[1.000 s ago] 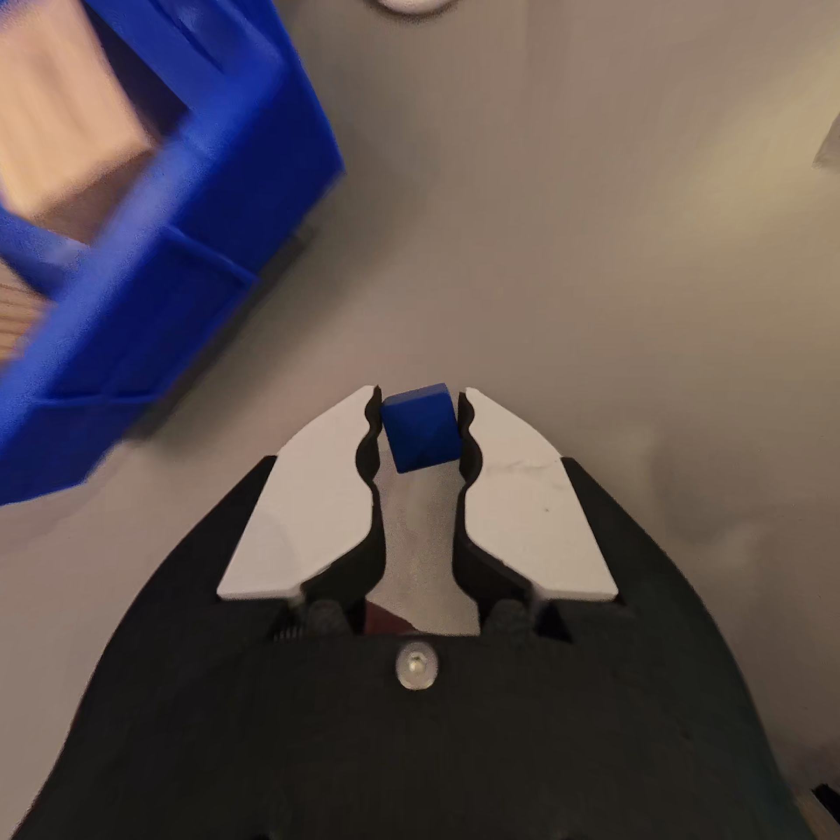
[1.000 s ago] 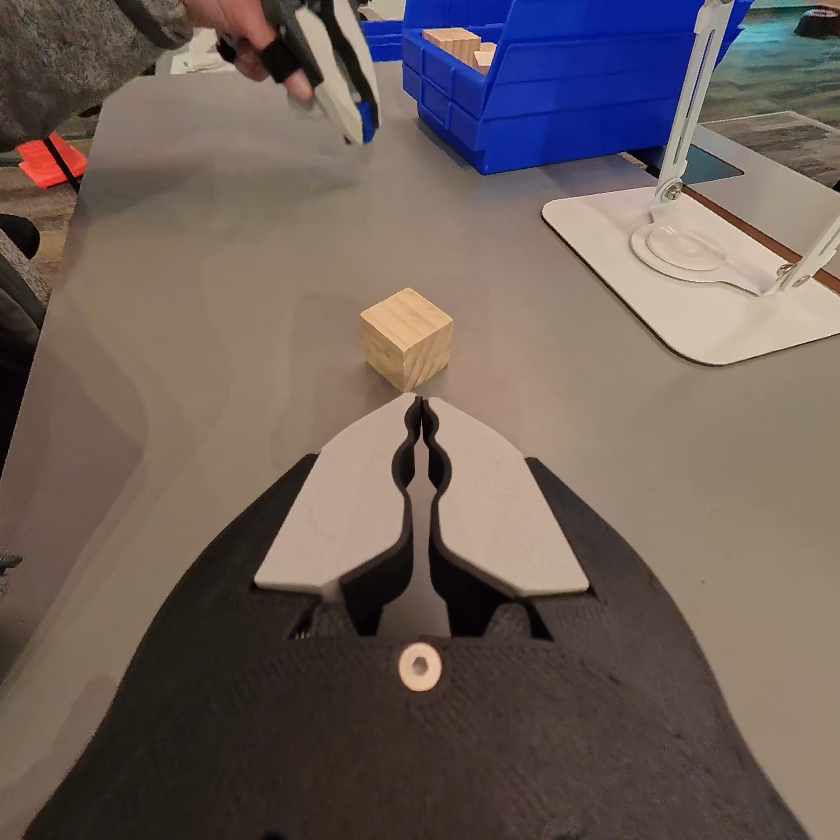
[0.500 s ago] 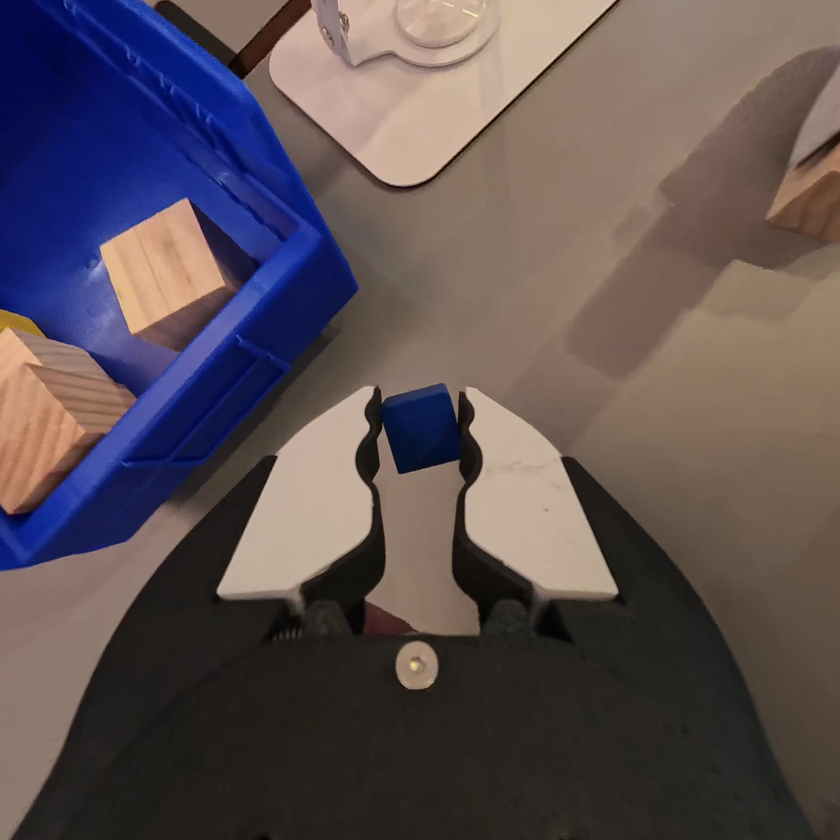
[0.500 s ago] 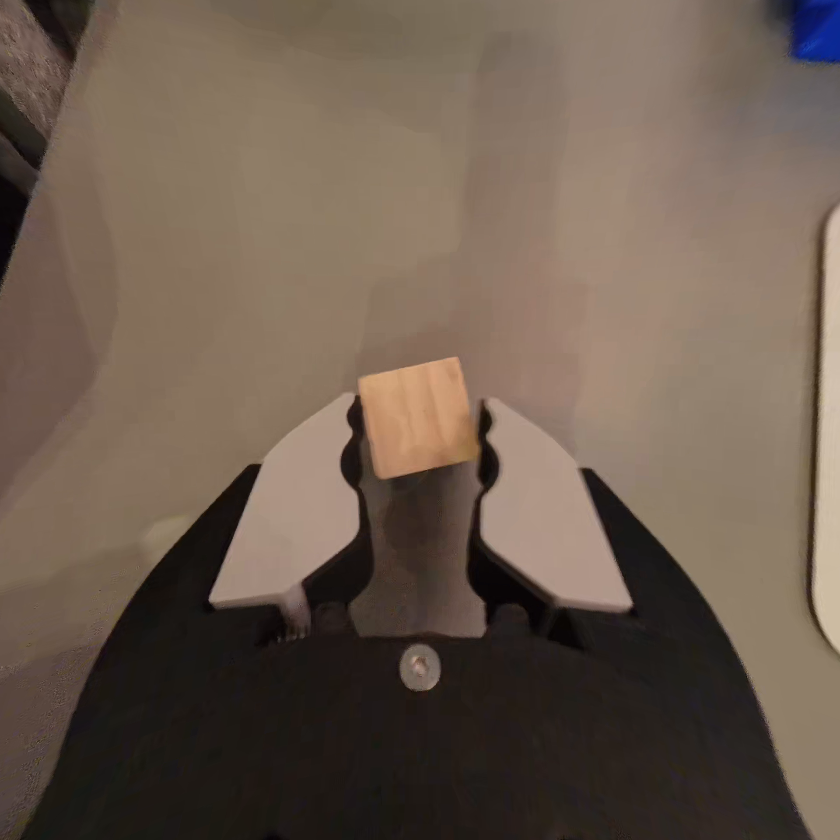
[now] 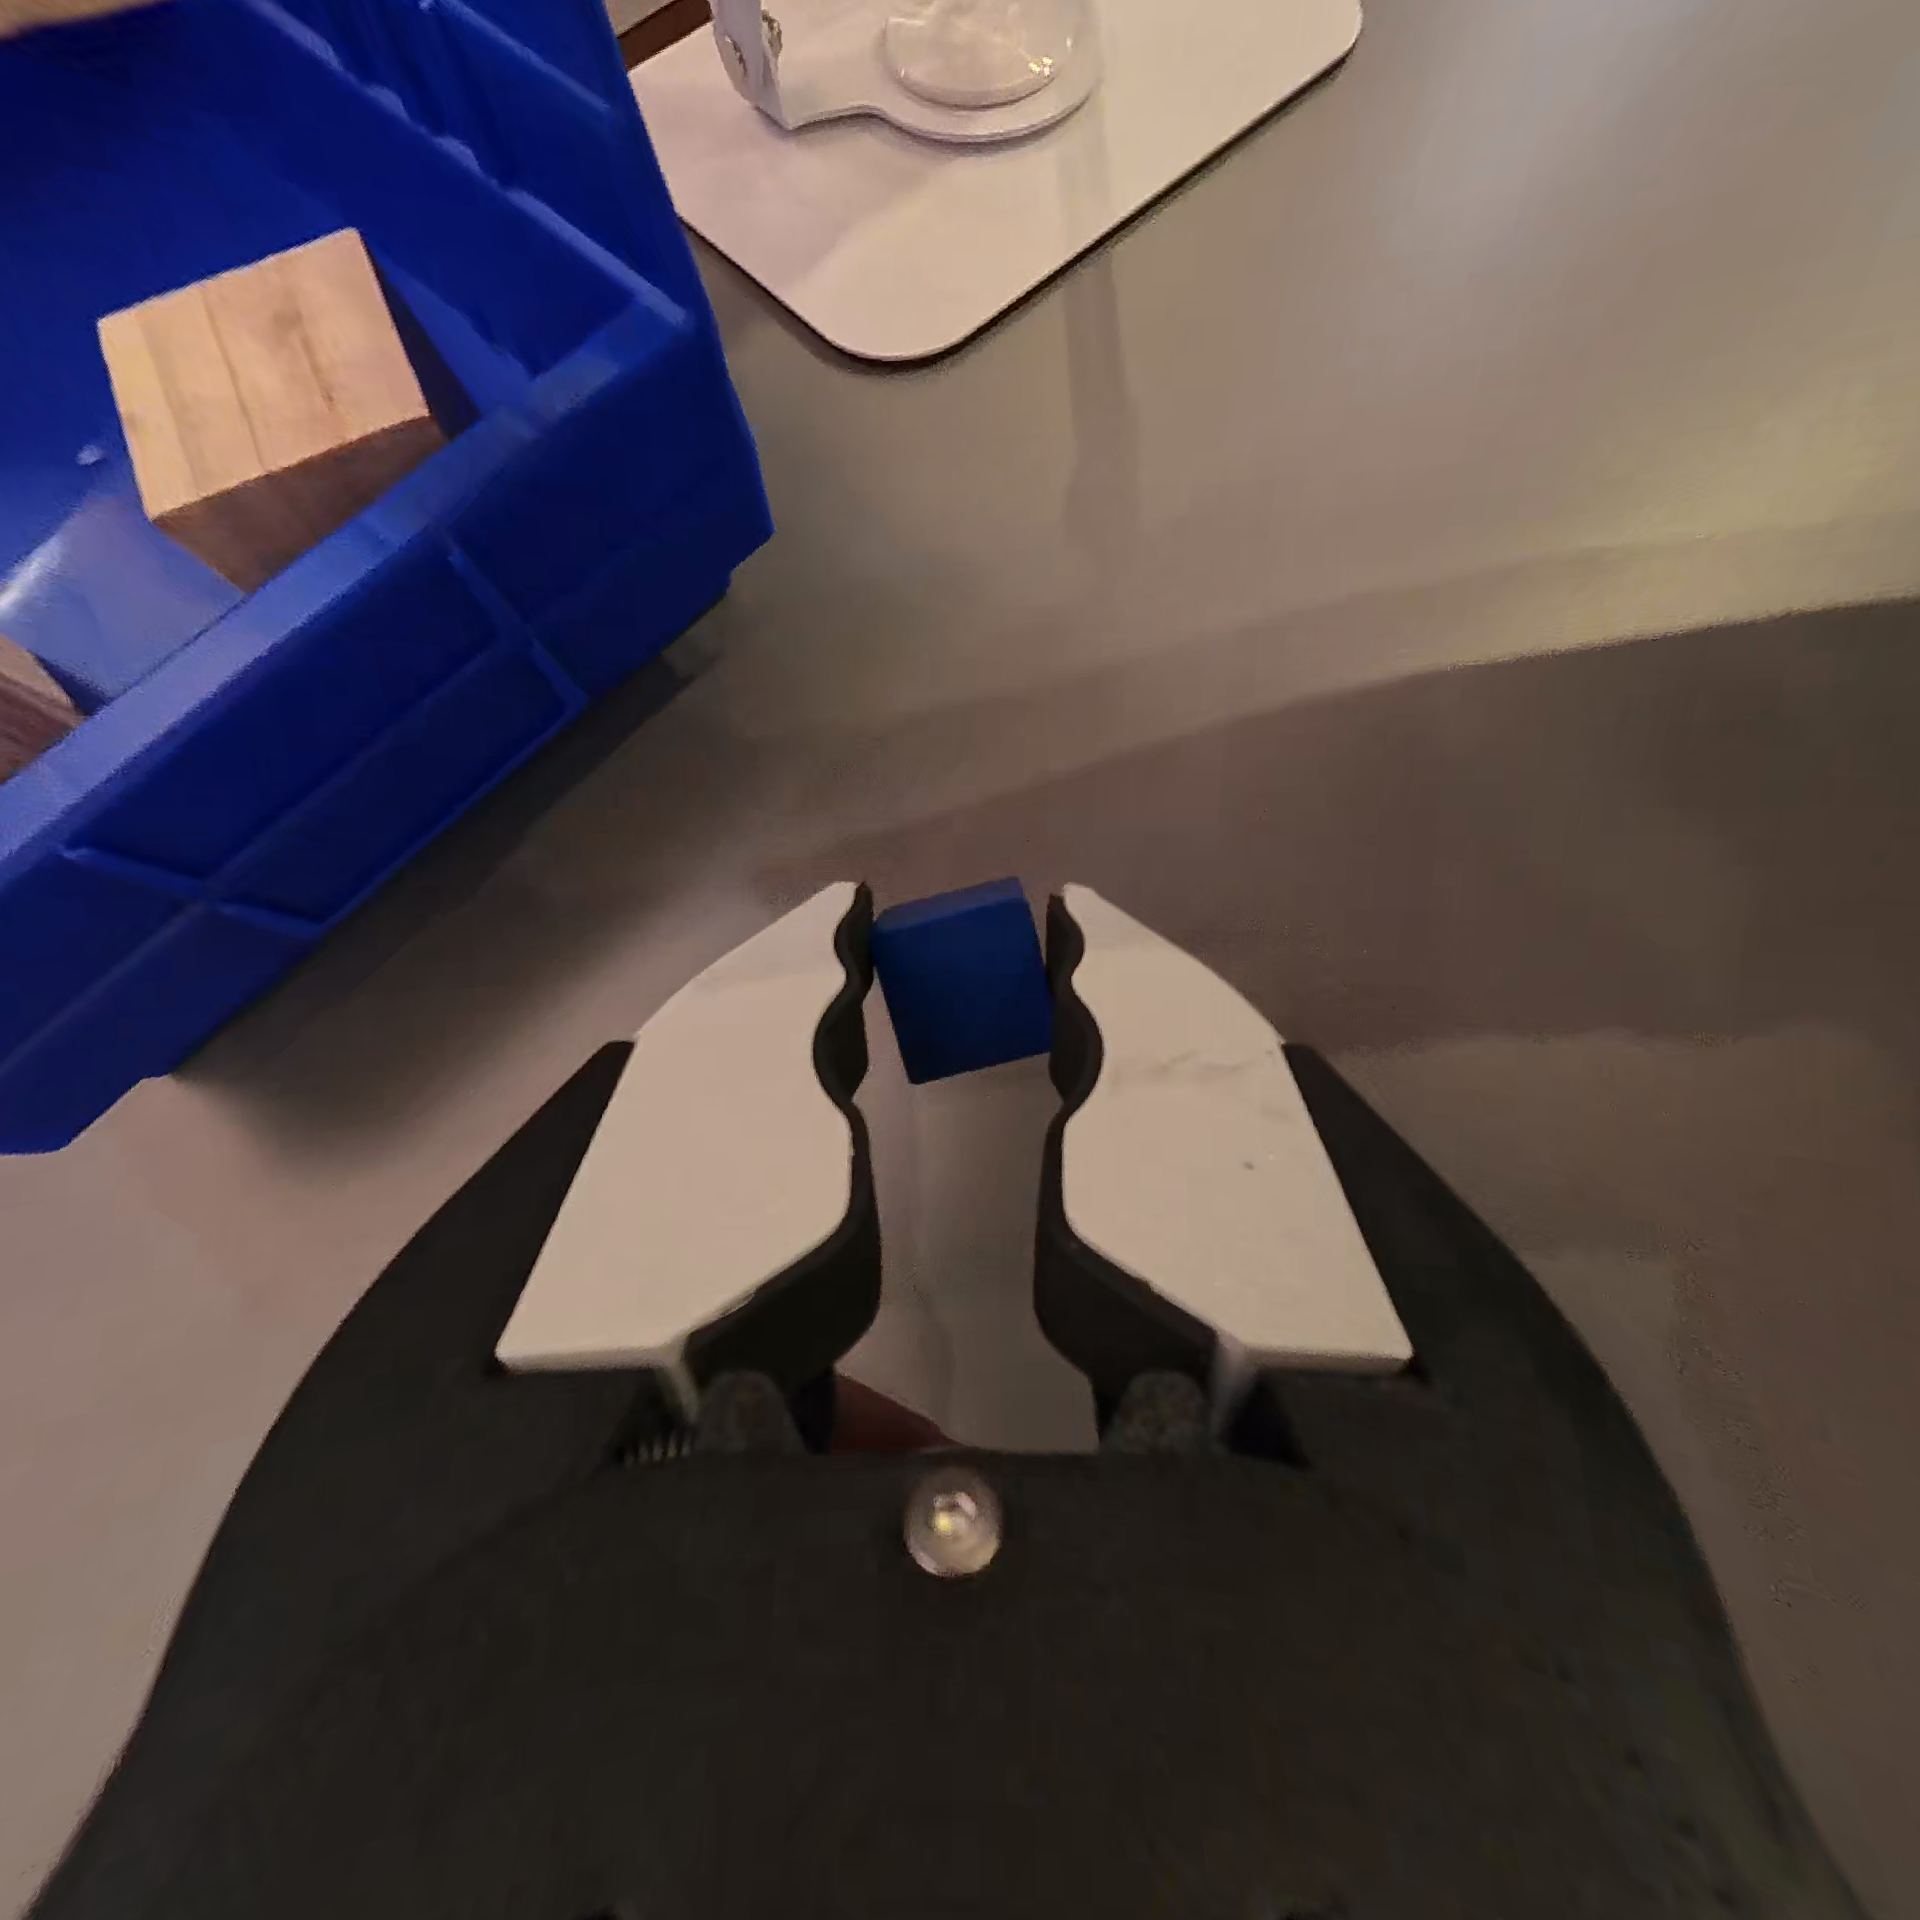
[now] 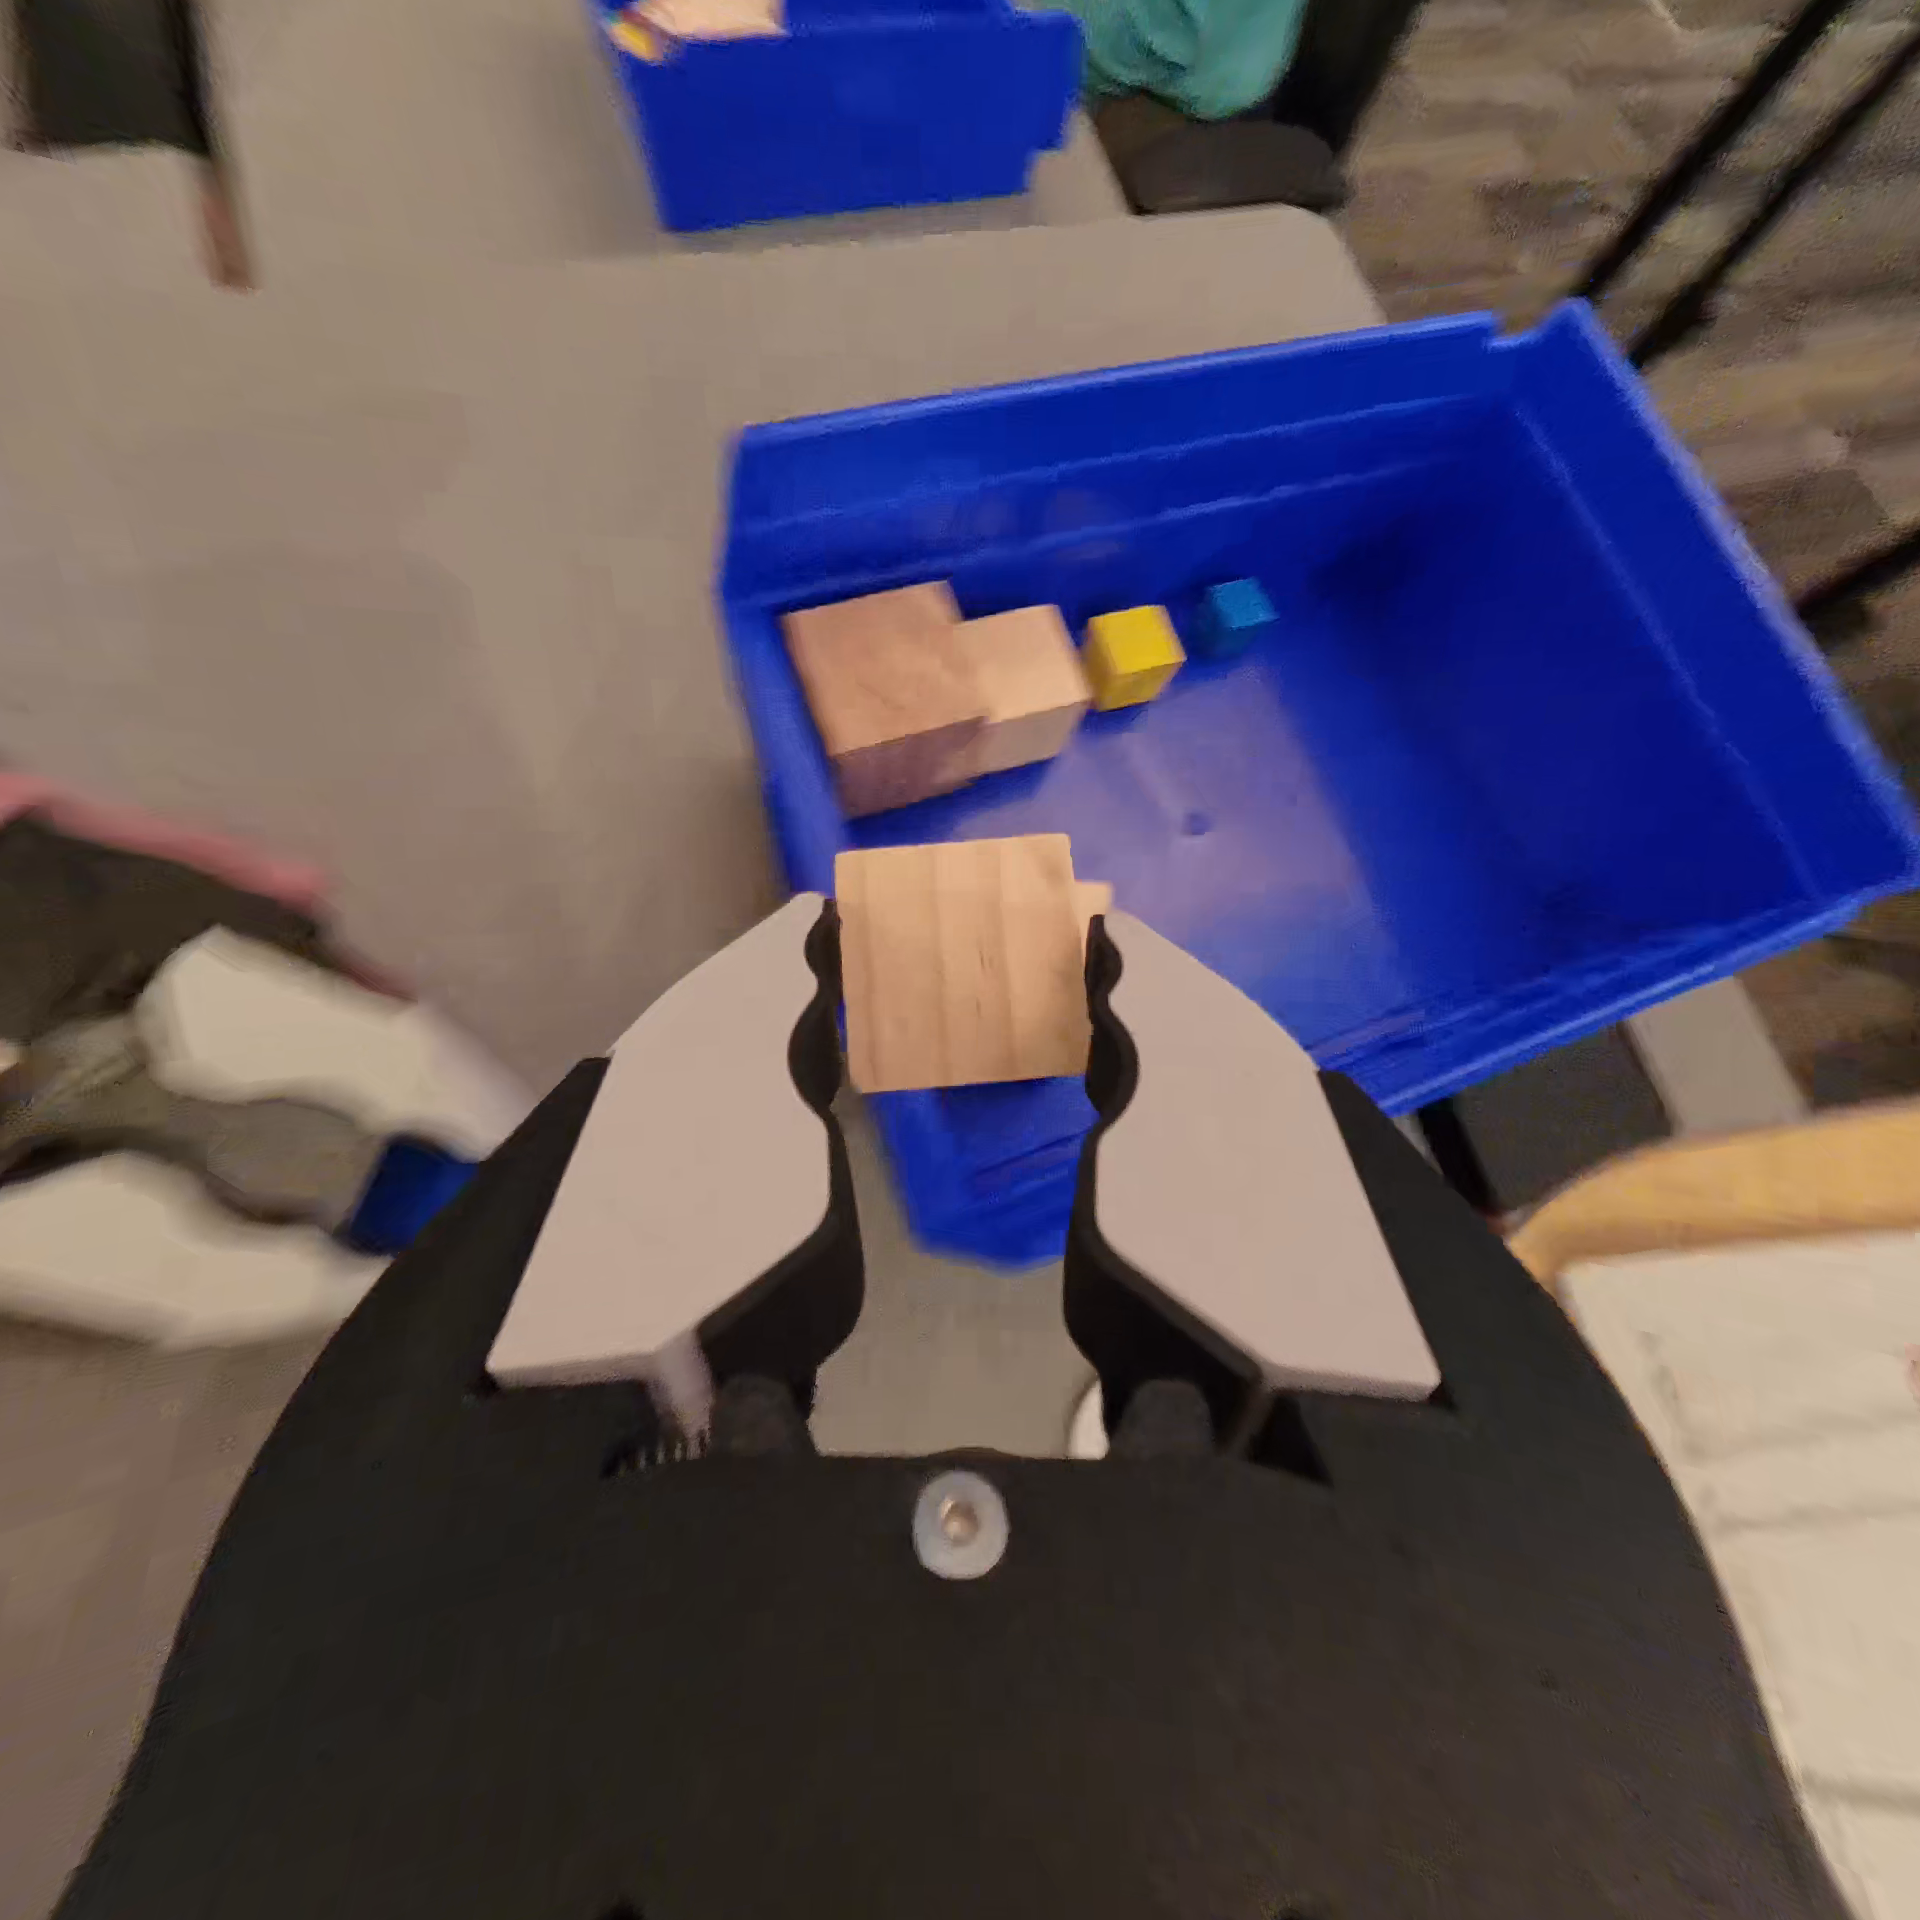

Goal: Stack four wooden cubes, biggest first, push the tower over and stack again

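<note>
**Two cubes held in the air beside the blue bin**

From the left wrist view, the left gripper [image 5: 958, 940] is clamped on a small blue cube [image 5: 961, 982], pinched between the wavy black pads of its two pale, smooth fingers [image 5: 717, 1164]. The cube sits slightly twisted in the grip, above the matte grey table [image 5: 1351, 623]. The blue plastic bin [image 5: 416, 644], ribbed on its outer wall, lies up and to the left of the gripper. Inside it a plain wooden cube [image 5: 265, 395] shows clear straight grain; a second, darker piece of wood is cut off at the bin's left edge. Beyond the bin, a flat white base plate [image 5: 935, 229] with rounded corners carries a glossy stand foot that runs out of the picture at the top. A broad shadow falls across the table to the right.

From the right wrist view, the right gripper [image 6: 961, 925] is closed on a light wooden cube [image 6: 961, 961] with vertical grain, held over the near left corner of the blue plastic bin [image 6: 1558, 831]. Along the bin's far wall sit a large wooden cube [image 6: 894, 696], a smaller wooden one [image 6: 1029, 675] touching it, a small yellow cube [image 6: 1132, 655] and a small lighter-blue cube [image 6: 1233, 616]. Just behind the held cube a sliver of another pale block peeks out; its shape cannot be made out. Left of the bin, the other gripper appears only as a blur of white and blue. A second blue bin [image 6: 852, 114] stands far behind, smeared by motion.
</note>
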The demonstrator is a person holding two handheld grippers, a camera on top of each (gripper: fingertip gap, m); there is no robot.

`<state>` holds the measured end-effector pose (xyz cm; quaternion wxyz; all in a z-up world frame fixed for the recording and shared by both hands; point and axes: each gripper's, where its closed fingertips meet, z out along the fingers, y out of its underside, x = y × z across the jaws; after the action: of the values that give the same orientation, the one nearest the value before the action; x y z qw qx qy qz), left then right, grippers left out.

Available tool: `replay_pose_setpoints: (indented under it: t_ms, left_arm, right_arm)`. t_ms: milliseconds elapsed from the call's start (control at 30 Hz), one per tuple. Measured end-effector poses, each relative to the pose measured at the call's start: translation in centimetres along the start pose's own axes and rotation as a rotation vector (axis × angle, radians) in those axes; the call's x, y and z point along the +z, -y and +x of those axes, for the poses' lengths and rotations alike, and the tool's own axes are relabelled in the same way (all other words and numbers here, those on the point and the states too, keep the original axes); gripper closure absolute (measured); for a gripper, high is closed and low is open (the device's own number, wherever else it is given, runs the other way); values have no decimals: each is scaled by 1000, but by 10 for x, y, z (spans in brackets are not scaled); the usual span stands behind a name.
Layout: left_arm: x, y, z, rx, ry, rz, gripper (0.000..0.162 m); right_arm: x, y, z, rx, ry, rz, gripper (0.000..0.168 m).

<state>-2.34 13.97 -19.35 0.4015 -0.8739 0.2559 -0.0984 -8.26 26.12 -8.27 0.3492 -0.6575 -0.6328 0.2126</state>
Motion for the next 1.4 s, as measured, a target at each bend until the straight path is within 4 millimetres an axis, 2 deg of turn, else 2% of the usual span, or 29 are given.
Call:
replay_pose_setpoints:
  t_ms: [100, 233, 300, 400, 467, 533, 600, 667, 733, 767, 833, 867, 900, 933, 1000, 1067, 1100, 1133, 1200, 1267, 1333, 1400]
  left_arm:
    - [1, 0, -1, 8, -7, 15, 131]
    - [4, -3, 2, 10, -37, 20, 131]
    - [5, -5, 3, 14, -39, 15, 131]
    - [4, -5, 4, 12, -48, 26, 131]
    - [4, -6, 4, 8, -50, 26, 131]
    - [4, -7, 4, 3, -59, 28, 131]
    - [4, -8, 5, -1, -66, 31, 131]
    - [5, -8, 7, -3, -74, 35, 131]
    - [5, -7, 9, 0, -82, 39, 131]
    - [5, -7, 9, 0, -85, 41, 131]
    - [7, -6, 11, 2, -88, 41, 131]
    - [8, -6, 12, 1, -90, 40, 131]
    - [9, -6, 13, 1, -94, 39, 131]
    - [10, -5, 14, -2, -100, 40, 131]
    - [12, -4, 15, 0, -99, 38, 131]
    - [13, -4, 15, 2, -91, 36, 131]
    - [13, -3, 15, -1, -87, 37, 131]
    - [13, -3, 14, -4, -83, 38, 131]
    - [12, 0, 14, -3, -79, 50, 131]
    - [10, 6, 14, -9, -74, 69, 131]
    - [1, 21, 4, -1, -27, 116, 131]
    - [-15, 50, -13, 18, 43, 197, 131]
  right_arm:
    - [32, 5, 35, 26, -156, -67, 123]
    - [53, -13, 64, 63, -267, -193, 123]
    - [62, -26, 70, 63, -282, -252, 122]
    - [55, -24, 67, 58, -280, -224, 95]
    - [39, -21, 58, 30, -255, -192, 96]
    - [10, -15, 36, -44, -199, -128, 105]
    - [-38, -17, 14, -115, -168, -58, 113]
    - [-102, -28, 11, -133, -190, 33, 120]
    - [-172, -54, 35, -92, -252, 91, 122]
    - [-205, -75, 56, -59, -298, 99, 123]
    - [-256, -135, 110, 34, -411, 61, 125]
    - [-270, -174, 137, 97, -452, 19, 124]
    - [-275, -214, 160, 158, -473, -24, 124]
    - [-271, -253, 177, 229, -459, -63, 124]
    - [-249, -329, 200, 338, -423, -201, 119]
    - [-222, -384, 216, 426, -394, -290, 112]
    - [-210, -403, 221, 478, -375, -316, 105]
    - [-201, -415, 227, 510, -376, -321, 104]
    - [-188, -426, 234, 547, -358, -320, 109]
    - [-177, -427, 234, 580, -322, -300, 140]
    - [-173, -423, 233, 548, -319, -285, 146]
    - [-170, -417, 227, 527, -298, -267, 146]
